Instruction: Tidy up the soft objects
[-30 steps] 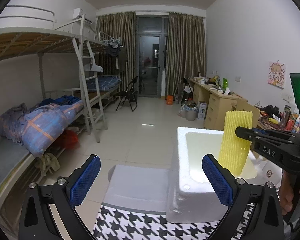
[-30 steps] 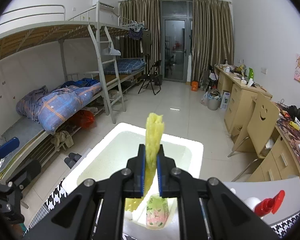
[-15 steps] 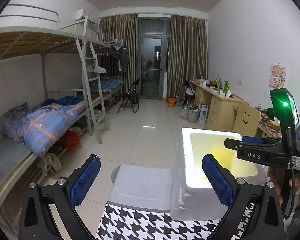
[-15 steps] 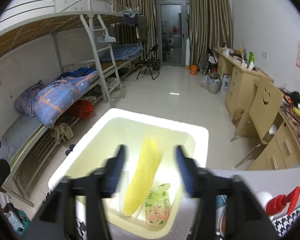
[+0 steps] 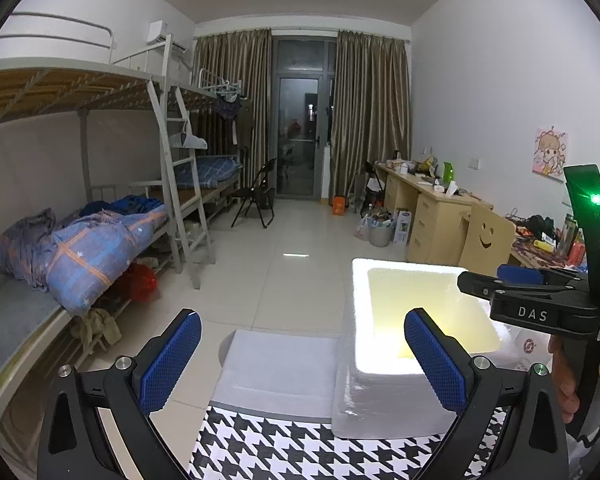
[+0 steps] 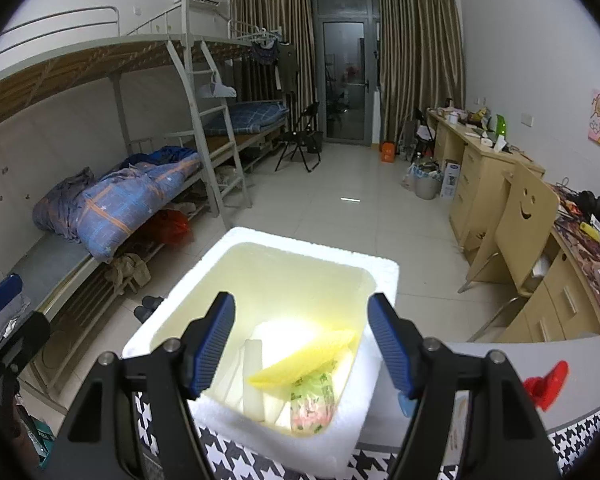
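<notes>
Right now your right gripper (image 6: 302, 344) is spread wide, holding nothing, above the white rectangular foam box (image 6: 384, 276). Inside the box, the yellow foam mesh sleeve (image 6: 306, 358) lies tilted, resting on a green printed plastic packet (image 6: 314, 400) and beside a white foam stick (image 6: 253, 380). Sleeve is clear of both blue ribbed pads (image 6: 216, 344). Your left gripper (image 5: 300, 360) is also wide open and empty, off to the left of the same box (image 5: 360, 384), over the flat white foam lid (image 5: 278, 364). Box sits on the black-and-white houndstooth cloth (image 5: 300, 448) covering the desk. A red-topped spray bottle (image 6: 546, 384) lies to the right of the box, partly hidden by the gripper finger.
</notes>
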`<action>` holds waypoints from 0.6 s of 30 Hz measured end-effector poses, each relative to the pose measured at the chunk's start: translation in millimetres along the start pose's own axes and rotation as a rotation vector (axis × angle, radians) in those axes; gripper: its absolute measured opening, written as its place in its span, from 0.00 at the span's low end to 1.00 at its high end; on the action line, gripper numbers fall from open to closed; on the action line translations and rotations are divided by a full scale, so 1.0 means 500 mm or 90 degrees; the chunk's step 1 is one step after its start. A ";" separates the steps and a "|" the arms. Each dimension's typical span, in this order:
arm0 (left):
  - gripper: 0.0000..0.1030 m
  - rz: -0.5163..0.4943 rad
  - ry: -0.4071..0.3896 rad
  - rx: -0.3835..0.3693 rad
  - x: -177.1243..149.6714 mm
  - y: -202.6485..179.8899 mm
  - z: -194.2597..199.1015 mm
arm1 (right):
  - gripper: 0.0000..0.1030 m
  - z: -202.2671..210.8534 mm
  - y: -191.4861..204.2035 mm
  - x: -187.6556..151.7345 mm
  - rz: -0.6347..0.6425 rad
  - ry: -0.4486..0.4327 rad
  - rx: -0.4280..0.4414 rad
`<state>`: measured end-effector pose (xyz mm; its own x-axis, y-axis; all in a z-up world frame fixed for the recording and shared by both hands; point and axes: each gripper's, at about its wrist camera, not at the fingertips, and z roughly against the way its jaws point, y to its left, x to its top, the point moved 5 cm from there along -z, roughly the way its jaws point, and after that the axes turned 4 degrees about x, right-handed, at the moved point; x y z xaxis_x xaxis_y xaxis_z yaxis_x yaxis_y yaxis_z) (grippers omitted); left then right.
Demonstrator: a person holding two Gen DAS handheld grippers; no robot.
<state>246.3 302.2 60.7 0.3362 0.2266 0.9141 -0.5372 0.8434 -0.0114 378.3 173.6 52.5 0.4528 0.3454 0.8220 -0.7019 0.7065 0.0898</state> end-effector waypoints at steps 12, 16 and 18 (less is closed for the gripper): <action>0.99 -0.009 -0.021 -0.016 0.011 -0.023 0.066 | 0.92 0.140 0.006 -0.001 0.014 -0.094 -0.028; 0.99 -0.019 -0.031 -0.018 0.021 -0.035 0.091 | 0.92 0.183 0.012 -0.003 0.018 -0.112 -0.028; 0.99 -0.019 -0.037 -0.021 0.024 -0.037 0.106 | 0.92 0.199 0.011 -0.004 0.018 -0.121 -0.032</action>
<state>219.4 263.4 93.6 0.3061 0.1734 0.9361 -0.5019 0.8649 0.0039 318.9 115.4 107.4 0.3189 0.2460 0.9153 -0.6824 0.7298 0.0416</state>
